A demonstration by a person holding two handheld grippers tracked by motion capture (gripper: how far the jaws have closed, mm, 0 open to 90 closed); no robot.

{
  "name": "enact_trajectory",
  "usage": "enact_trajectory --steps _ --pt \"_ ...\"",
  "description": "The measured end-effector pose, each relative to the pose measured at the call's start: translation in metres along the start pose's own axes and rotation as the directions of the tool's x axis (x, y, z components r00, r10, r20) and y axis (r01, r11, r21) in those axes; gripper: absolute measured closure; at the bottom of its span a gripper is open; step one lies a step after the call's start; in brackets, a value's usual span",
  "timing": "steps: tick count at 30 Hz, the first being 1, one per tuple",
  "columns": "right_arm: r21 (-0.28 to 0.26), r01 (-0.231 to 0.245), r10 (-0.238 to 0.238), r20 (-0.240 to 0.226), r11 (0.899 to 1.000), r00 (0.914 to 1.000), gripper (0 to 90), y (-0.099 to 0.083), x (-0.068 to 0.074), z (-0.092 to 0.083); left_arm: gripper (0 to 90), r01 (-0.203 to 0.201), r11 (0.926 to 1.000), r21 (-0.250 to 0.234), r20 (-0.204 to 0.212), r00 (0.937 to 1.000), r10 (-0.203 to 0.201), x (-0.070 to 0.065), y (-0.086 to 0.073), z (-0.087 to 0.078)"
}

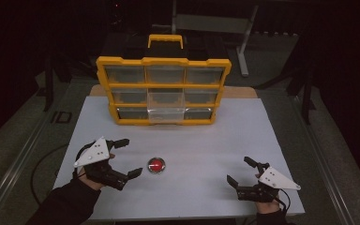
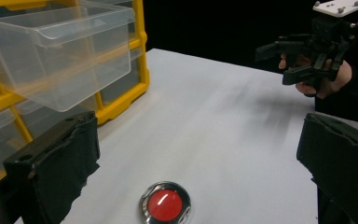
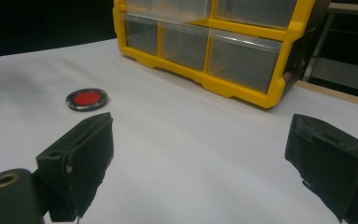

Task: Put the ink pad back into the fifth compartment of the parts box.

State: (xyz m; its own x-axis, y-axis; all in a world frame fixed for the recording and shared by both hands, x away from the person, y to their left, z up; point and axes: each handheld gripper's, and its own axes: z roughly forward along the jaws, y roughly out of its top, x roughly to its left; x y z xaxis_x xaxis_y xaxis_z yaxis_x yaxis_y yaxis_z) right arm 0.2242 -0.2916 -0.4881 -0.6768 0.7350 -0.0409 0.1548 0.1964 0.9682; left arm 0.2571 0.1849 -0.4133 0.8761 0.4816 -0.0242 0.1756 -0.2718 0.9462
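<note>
The red disc [image 1: 156, 165] lies low-centre on the white table [image 1: 192, 140], beside the left gripper [image 1: 127, 158], jaws apart, seemingly poised to take it; the right gripper [image 1: 240, 171], lower right, gapes empty; one clear drawer [image 1: 166, 114] juts from the yellow organizer [image 1: 164, 89], likely its destination.

Dark room, grey floor [image 1: 330, 126], metal-legged bench [image 1: 215, 22] beyond the white table [image 1: 206, 140].

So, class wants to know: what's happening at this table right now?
A person holds a gripper in each hand over a white table. Both the left gripper and the right gripper are open and hold nothing. A small red disc lies on the table just beside the left gripper. Behind it stands a yellow drawer organizer, with its bottom middle drawer pulled out.
</note>
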Motion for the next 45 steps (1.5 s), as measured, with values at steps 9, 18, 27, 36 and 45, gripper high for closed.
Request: enact_trajectory --steps 9,18,27,36,45 --pt "0.001 0.000 0.000 -0.002 1.000 1.0000 7.9 0.000 0.000 0.000 0.0 -0.013 0.9999 0.005 0.038 0.9992 0.012 0.006 -0.002 0.017" --pt "0.004 -0.004 0.004 -0.003 1.000 1.0000 7.9 -0.001 0.000 0.000 0.0 0.001 0.9986 0.053 0.037 0.9993 -0.003 0.012 -0.015 0.043" --pt "0.001 -0.003 0.003 -0.004 1.000 1.0000 7.9 -0.001 -0.001 0.000 0.1 0.009 0.9933 0.115 0.058 0.9982 -0.016 0.018 -0.034 0.066" --pt "0.000 -0.002 0.002 -0.008 1.000 1.0000 7.9 -0.002 -0.001 0.001 0.1 0.018 0.9824 0.186 0.053 0.9982 -0.029 0.023 -0.054 0.085" --pt "0.007 -0.005 0.005 -0.011 1.000 0.9999 7.9 -0.002 -0.001 0.001 0.1 0.010 0.9708 0.240 0.057 0.9981 -0.024 0.029 -0.066 0.097"
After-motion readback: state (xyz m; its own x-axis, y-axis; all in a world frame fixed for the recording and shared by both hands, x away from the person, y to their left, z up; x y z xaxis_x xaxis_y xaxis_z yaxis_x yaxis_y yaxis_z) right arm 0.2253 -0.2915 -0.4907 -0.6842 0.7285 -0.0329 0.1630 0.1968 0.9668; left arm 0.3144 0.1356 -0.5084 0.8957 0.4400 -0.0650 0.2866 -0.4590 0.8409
